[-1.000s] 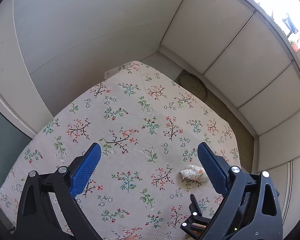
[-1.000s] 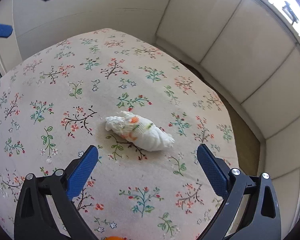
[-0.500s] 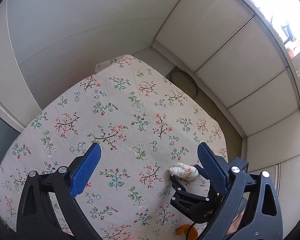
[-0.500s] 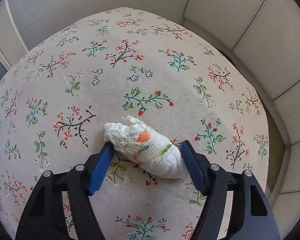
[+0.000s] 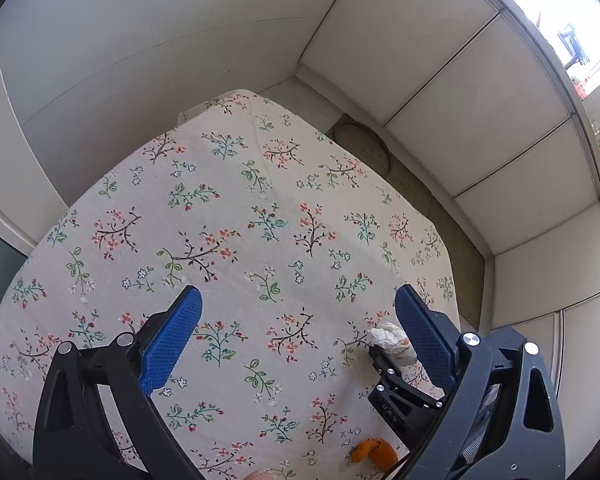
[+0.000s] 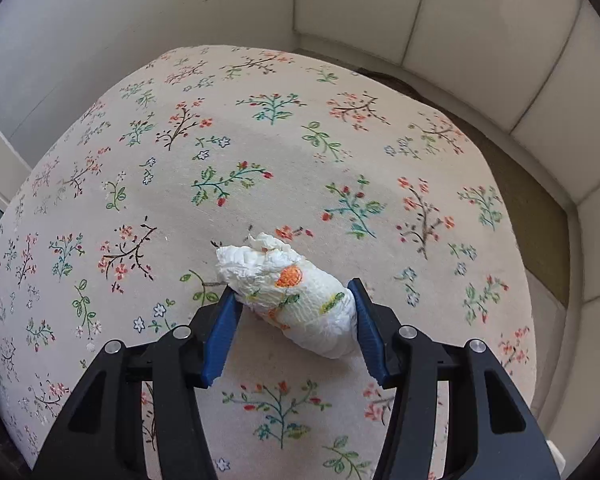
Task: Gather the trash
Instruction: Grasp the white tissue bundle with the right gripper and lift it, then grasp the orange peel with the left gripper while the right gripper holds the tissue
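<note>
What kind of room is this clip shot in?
Probably a home dining corner or balcony nook: a table under a floral tablecloth, plain white panelled walls, and a bright window above.

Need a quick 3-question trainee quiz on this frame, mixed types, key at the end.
1. True or false: the right gripper has its blue fingers against both sides of the crumpled white paper napkin with orange and green print.
2. Multiple choice: the left gripper is A) shut on the napkin, B) open with nothing between its fingers, C) holding the orange peel scrap.
3. Fill in: the napkin lies on the ____-patterned tablecloth.

Key: 1 true; 2 B; 3 floral.
</note>
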The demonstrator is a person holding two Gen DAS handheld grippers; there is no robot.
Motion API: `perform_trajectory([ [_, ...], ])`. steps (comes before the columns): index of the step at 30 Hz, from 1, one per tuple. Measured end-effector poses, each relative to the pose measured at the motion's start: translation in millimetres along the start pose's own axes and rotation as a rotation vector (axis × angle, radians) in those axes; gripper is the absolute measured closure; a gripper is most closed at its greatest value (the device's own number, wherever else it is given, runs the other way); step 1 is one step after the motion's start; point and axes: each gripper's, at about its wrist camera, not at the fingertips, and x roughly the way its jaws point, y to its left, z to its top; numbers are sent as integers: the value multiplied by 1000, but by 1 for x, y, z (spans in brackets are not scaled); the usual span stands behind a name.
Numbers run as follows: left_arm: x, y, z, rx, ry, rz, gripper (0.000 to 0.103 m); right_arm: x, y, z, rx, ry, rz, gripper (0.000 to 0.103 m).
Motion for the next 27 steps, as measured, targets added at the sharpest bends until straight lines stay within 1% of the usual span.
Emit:
perform_trajectory([
  [4,13,-9,-19,7,57,-7,10,-34,-18,-21,85,-38,-19,50],
  [7,20,-20,-37,25,104,-14,10,-64,-31,-44,130,-68,-41,49],
  [10,25,-41,-58,94,142,-15,10,-93,-37,-69,162,-85,-54,49],
  [12,28,-55,-76,143,162,-9,10,-115,-43,-89,192,-98,-43,49],
  [15,35,-70,-102,189,196,4,10,-144,-47,-118,232,-117,-45,49],
  [19,51,-82,-145,204,260,35,10,-176,-56,-156,308,-152,-27,49],
  [22,57,-89,-174,210,260,59,10,-194,-65,-182,359,-176,-26,49],
  [24,63,-94,-192,211,273,71,10,-200,-74,-197,388,-180,-25,49],
  [27,74,-101,-210,184,284,98,10,-206,-85,-213,439,-189,-9,49],
])
